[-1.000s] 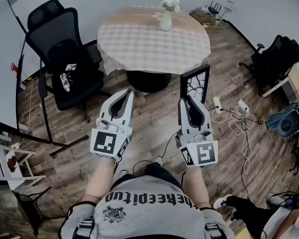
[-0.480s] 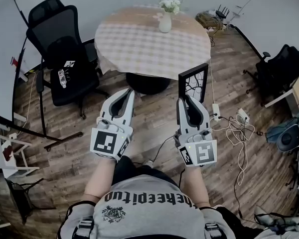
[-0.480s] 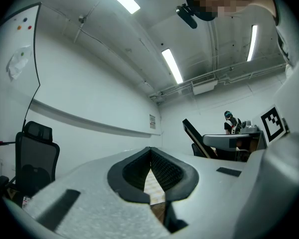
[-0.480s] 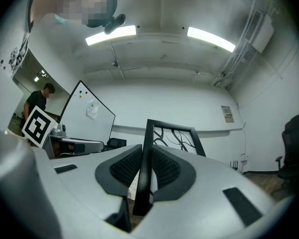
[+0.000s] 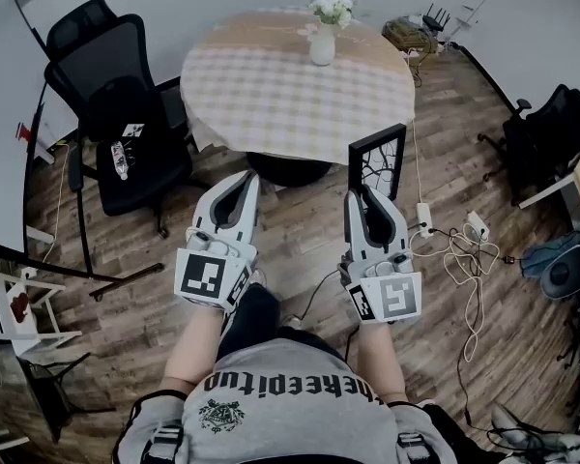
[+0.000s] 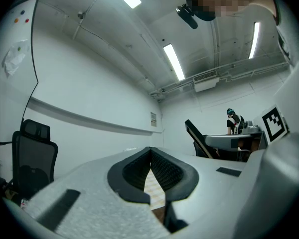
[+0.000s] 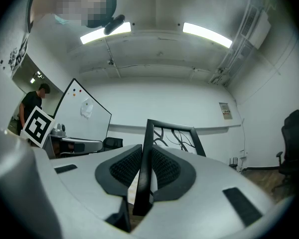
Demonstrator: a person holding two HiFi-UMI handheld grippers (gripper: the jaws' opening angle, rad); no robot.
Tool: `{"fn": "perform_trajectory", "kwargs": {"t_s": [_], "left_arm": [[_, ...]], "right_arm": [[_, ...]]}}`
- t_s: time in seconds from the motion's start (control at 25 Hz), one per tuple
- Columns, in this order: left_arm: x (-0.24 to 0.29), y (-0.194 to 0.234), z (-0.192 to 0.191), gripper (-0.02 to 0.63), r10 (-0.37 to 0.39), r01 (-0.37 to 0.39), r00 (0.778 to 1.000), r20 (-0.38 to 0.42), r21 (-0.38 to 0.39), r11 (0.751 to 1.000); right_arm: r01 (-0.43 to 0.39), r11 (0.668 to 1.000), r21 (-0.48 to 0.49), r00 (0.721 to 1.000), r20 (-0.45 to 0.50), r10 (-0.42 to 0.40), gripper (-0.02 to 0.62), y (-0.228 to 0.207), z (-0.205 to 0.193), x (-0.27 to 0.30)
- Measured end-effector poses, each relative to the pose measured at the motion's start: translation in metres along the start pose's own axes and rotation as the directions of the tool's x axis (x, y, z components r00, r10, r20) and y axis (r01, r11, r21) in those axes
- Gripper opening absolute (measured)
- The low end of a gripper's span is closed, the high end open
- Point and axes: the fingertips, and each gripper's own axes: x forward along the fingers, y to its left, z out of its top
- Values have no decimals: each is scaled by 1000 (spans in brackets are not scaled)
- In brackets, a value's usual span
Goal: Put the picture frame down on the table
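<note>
A black picture frame (image 5: 378, 159) with a branch drawing stands upright in my right gripper (image 5: 368, 198), which is shut on its edge. In the right gripper view the frame (image 7: 162, 138) rises between the two pads, clamped at its left side. The round table (image 5: 300, 80) with a checked cloth lies ahead, its near edge just beyond the frame. My left gripper (image 5: 238, 189) is held level beside the right one, shut with nothing in it. In the left gripper view the pads (image 6: 150, 171) meet at the tip and the checked cloth shows through below.
A white vase of flowers (image 5: 324, 32) stands at the table's far side. A black office chair (image 5: 116, 104) sits left of the table. Cables and a power strip (image 5: 449, 240) lie on the wooden floor to the right. Another chair (image 5: 551, 129) is far right.
The view has shifted slightly and the table sits a little nearer. Both grippers keep the same pose, the frame still held upright.
</note>
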Motion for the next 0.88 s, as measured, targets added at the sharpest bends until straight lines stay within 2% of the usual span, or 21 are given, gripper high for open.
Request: {"fn": "perform_trajectory", "kwargs": {"t_s": [0.2,0.6,0.88], "left_arm": [[33,28,-2,17,-27,27,1000,12,-6,1000],[109,120,-19,15,-69,69,998,5,-24,997],[122,129,-24,15,-111,111,994,16,-9,994]], "right_arm": [[24,1000,-7,1000,-4,-24,65,-10,-5,38],[75,997,-13,997,-25,-76,66,-17,-30,149],[116,993,-10,993,-5,-116,66,-20,-38,159]]}}
